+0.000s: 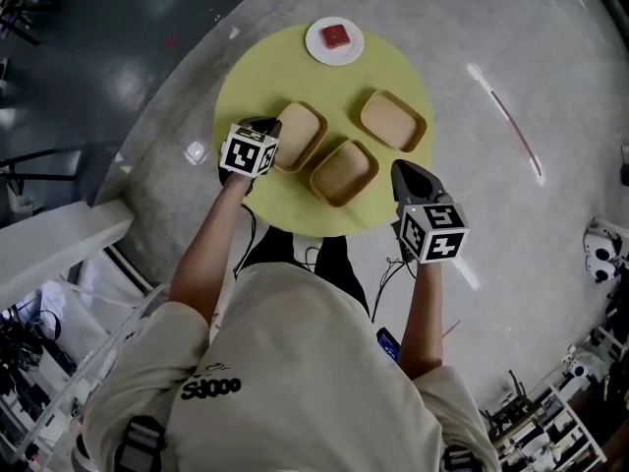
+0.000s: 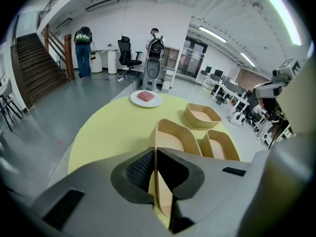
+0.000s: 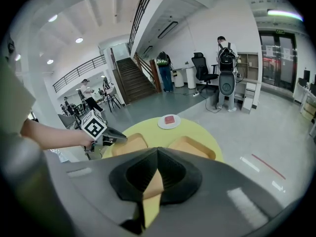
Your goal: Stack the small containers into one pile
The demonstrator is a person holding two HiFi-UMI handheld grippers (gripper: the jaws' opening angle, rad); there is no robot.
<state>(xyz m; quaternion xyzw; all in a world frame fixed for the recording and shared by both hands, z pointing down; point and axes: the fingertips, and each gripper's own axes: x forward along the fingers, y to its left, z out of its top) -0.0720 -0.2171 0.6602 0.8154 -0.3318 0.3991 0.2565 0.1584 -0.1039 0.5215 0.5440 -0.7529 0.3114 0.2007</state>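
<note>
Currently left tongs [image 2: 156, 151] pinch container [image 2: 176, 136] wall; right tongs [image 3: 157, 151] closed, empty; plate [image 1: 316, 47] beyond.

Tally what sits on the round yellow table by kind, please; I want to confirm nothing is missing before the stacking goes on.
tan container: 3
white plate: 1
red block on that plate: 1
Total: 5
</note>
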